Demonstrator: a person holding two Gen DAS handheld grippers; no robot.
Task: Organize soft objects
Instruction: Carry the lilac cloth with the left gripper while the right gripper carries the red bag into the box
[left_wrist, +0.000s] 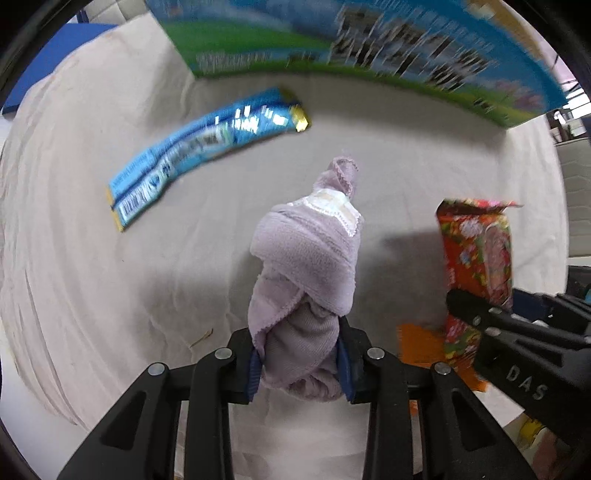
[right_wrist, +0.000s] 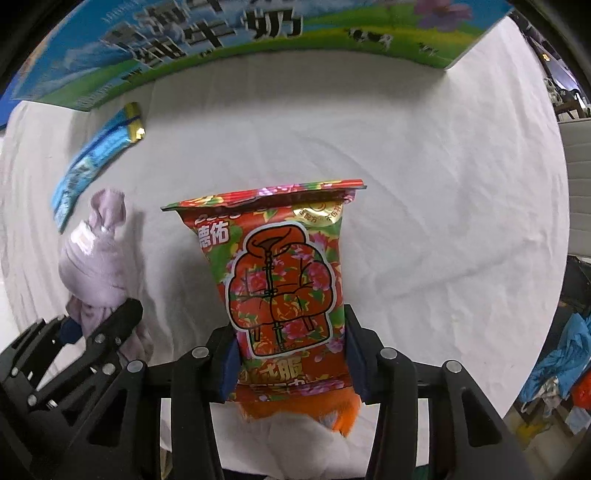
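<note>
My left gripper (left_wrist: 300, 360) is shut on a rolled lilac cloth (left_wrist: 306, 258) and holds it above the white cloth-covered table (left_wrist: 92, 221). The cloth also shows at the left in the right wrist view (right_wrist: 94, 266). My right gripper (right_wrist: 290, 363) is shut on a red flowered soft packet (right_wrist: 280, 280) with a jacket drawing and holds it upright over the table. That packet shows at the right in the left wrist view (left_wrist: 478, 266), with the right gripper's finger (left_wrist: 480, 314) across it.
A long blue and gold packet (left_wrist: 207, 147) lies on the table at the far left. A large blue and green milk carton box (right_wrist: 258, 37) stands along the back. An orange furry thing (right_wrist: 340, 413) lies under the right gripper. Clutter (right_wrist: 554, 376) sits off the table's right edge.
</note>
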